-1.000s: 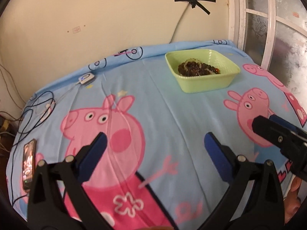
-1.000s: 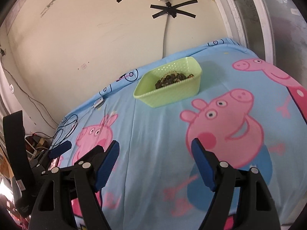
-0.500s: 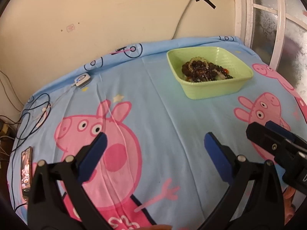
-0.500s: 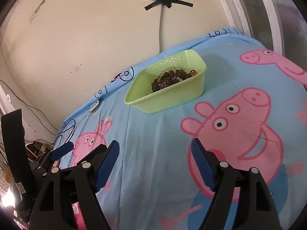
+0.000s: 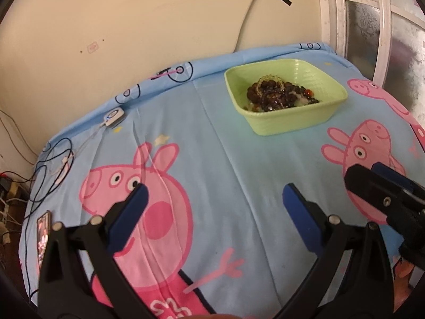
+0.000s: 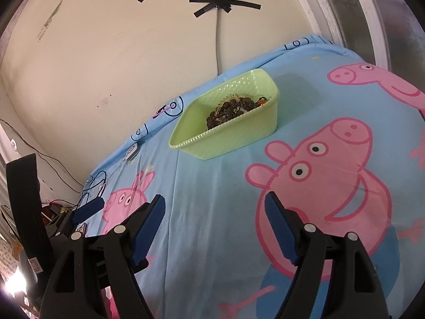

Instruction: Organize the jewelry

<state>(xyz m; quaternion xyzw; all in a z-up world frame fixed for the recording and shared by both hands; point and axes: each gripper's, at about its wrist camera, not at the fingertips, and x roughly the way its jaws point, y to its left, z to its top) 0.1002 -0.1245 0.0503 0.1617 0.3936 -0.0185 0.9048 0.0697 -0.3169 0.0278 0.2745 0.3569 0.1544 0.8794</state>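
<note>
A cream wall with black tape crosses backs a bed covered in a light blue cartoon-pig sheet [image 5: 228, 159]. Over it the left gripper [image 5: 215, 199] hangs with its blue-padded jaws spread wide, nothing between them but sheet. The right gripper [image 6: 215, 212] is the same: jaws well apart, holding nothing, touching nothing. Well ahead of both, near the wall, sits the pale green plastic basket [image 5: 287, 122], and the jewelry [image 5: 279, 94], a heap of dark beaded strands with one pale yellowish strand on top, lies inside it. Off to the left edge of the bed are a phone [image 5: 43, 230], black cables and a small white device [image 5: 114, 117]
</note>
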